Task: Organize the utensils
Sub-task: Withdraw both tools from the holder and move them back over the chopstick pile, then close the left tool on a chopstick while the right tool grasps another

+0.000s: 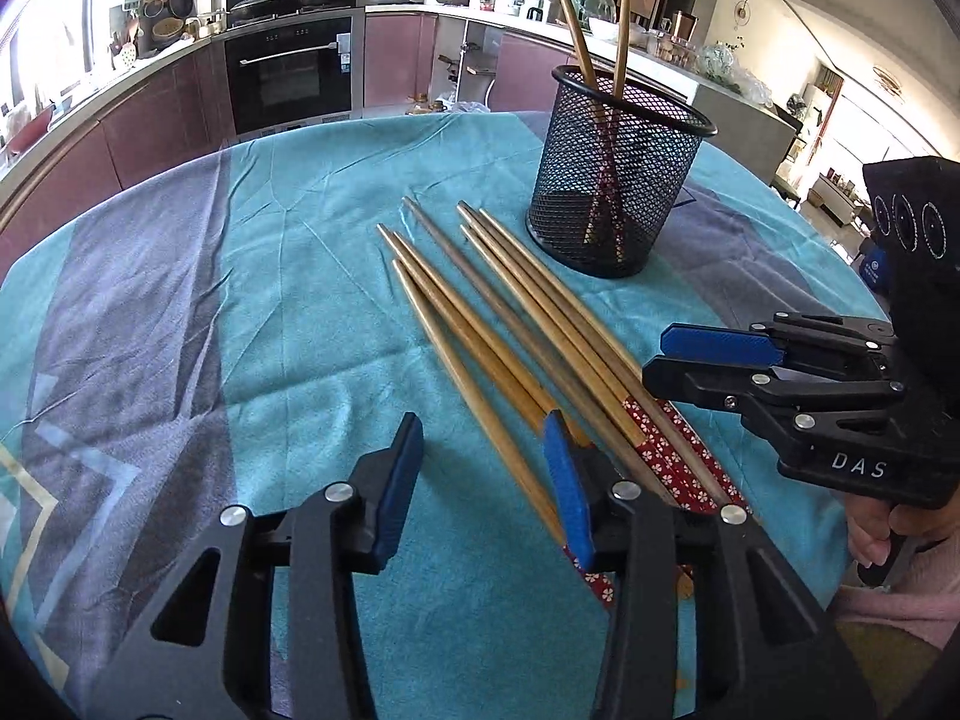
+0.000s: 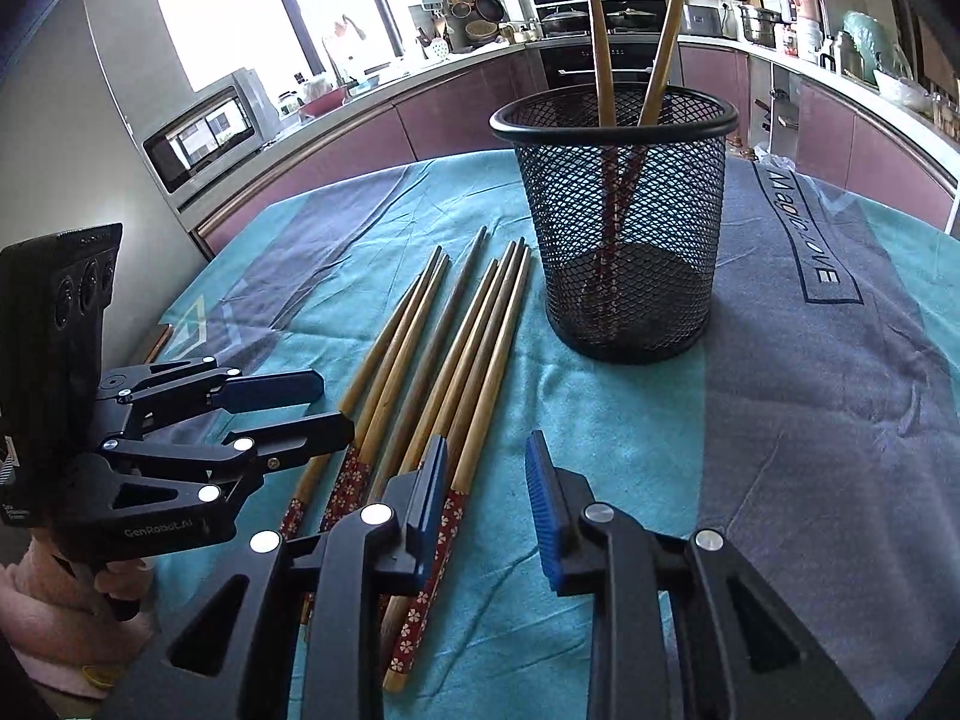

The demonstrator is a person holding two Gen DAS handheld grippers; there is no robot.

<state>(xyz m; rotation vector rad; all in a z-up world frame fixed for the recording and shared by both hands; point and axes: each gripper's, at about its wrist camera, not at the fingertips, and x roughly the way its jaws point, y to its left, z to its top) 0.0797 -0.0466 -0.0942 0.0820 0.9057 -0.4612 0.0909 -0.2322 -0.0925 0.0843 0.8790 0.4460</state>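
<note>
Several wooden chopsticks (image 1: 510, 324) with red flowered ends lie side by side on the teal cloth; they also show in the right wrist view (image 2: 444, 360). A black mesh cup (image 1: 618, 174) stands behind them with two chopsticks (image 1: 576, 24) upright in it; the cup (image 2: 618, 228) shows in the right wrist view too. My left gripper (image 1: 486, 450) is open and empty, over the leftmost chopsticks' handle ends. My right gripper (image 2: 486, 480) is open and empty, beside the rightmost chopstick. Each gripper shows in the other's view: the right (image 1: 678, 354), the left (image 2: 330, 402).
The table (image 1: 180, 300) carries a teal and grey cloth. Kitchen counters, an oven (image 1: 294, 72) and a microwave (image 2: 204, 132) stand behind it. The table edge runs close below the chopstick handles.
</note>
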